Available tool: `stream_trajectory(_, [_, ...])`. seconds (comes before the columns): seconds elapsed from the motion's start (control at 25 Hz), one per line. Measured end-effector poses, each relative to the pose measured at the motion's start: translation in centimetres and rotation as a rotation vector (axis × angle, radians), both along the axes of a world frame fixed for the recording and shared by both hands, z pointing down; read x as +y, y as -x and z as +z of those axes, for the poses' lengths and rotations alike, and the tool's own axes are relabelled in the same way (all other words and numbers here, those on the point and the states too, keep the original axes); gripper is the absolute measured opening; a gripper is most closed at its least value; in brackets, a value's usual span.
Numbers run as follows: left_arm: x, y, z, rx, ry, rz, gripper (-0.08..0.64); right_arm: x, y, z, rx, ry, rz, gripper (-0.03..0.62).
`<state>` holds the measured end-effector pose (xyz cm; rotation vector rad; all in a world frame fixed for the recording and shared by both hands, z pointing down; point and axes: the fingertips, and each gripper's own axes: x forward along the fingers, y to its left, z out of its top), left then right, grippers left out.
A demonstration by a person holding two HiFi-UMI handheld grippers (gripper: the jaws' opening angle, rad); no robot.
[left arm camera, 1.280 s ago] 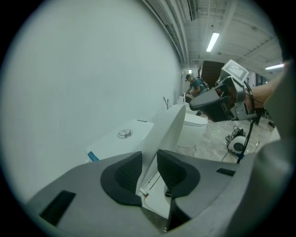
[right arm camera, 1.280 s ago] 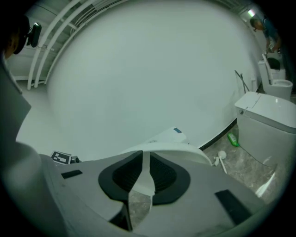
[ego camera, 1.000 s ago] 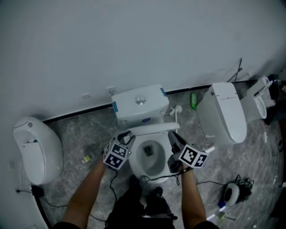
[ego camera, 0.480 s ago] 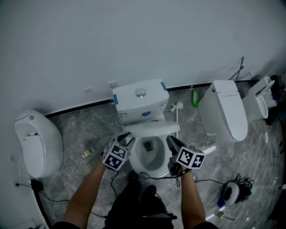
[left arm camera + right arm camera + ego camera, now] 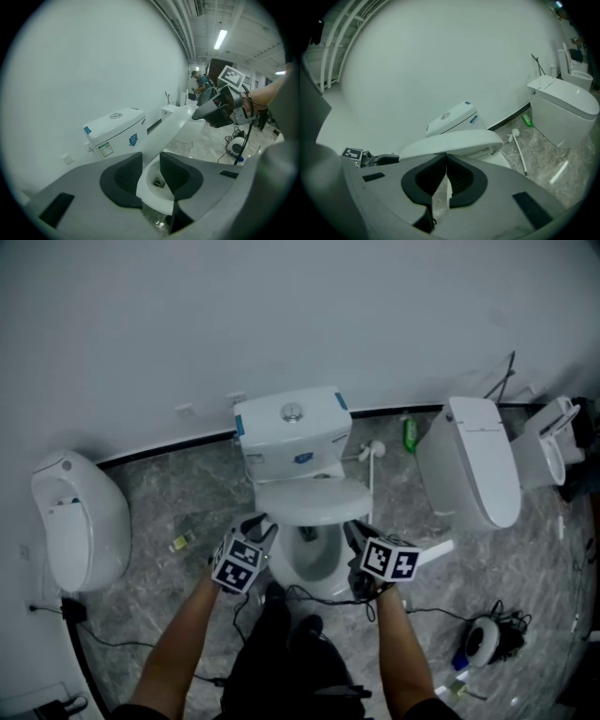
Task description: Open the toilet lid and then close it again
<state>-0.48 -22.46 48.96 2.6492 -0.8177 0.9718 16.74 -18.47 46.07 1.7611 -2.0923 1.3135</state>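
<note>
**Lid half lowered, a gripper at each side**

Nearest in the head view, the person's two forearms reach toward 12 o'clock, with a black cable (image 5: 314, 601) looped on the grey stone floor (image 5: 178, 634) between them.

The left gripper (image 5: 260, 524) sits at the 9 o'clock side of the toilet. Its jaws stand only a narrow gap apart, and the edge of the toilet lid (image 5: 173, 129) runs into that gap, with the bowl (image 5: 152, 180) showing below it. The right gripper (image 5: 354, 532) sits at the 3 o'clock side. In its own view the right gripper (image 5: 446, 157) has its jaw tips drawn together until they meet, directly under the rim of the toilet lid (image 5: 454, 140). I cannot tell whether they pinch that rim.

Just beyond the grippers, the open bowl (image 5: 314, 559) shows its drain. The toilet lid (image 5: 314, 501) hangs tilted over the far half of it, neither upright nor flat.

Behind the lid stands the tank (image 5: 291, 432) against the white wall (image 5: 300, 315). A toilet brush (image 5: 372, 465) lies at 1 o'clock beside a green bottle (image 5: 410, 435). A second toilet (image 5: 478, 474), lid shut, stands at 2 o'clock, and a white rounded fixture (image 5: 70, 531) at 9 o'clock.
</note>
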Motion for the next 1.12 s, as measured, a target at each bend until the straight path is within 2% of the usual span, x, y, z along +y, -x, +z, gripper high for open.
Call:
stream_trajectory(0.24, [2.5, 1.0, -0.3, 0.049, 0.015, -0.086, 0.110, 2.2, 0.8, 1.4, 0.002, 0.008, -0.034, 0.012])
stream_trajectory(0.4, [3.5, 1.5, -0.2, 0.090, 0.052, -0.152, 0.109, 3.6, 1.2, 2.9, 0.006, 0.016, -0.042, 0.012])
stream_trajectory(0.52, [3.5, 1.6, -0.1, 0.129, 0.073, -0.223, 0.063, 4.4, 1.7, 4.1, -0.013, 0.006, -0.051, 0.012])
stream_trajectory(0.6, [4.0, 1.5, 0.2, 0.154, 0.093, -0.254, 0.057, 5.3, 2.2, 5.1, -0.037, -0.002, -0.057, 0.012])
stream_trajectory(0.8, [5.3, 0.9, 1.8, 0.163, 0.131, -0.278, 0.057, 7.6, 2.6, 7.2, -0.022, -0.005, -0.065, 0.011])
stream_trajectory(1.12, [8.1, 0.8, 4.4, 0.184, 0.169, -0.266, 0.041, 10.1, 3.5, 10.4, 0.002, -0.033, -0.090, 0.011])
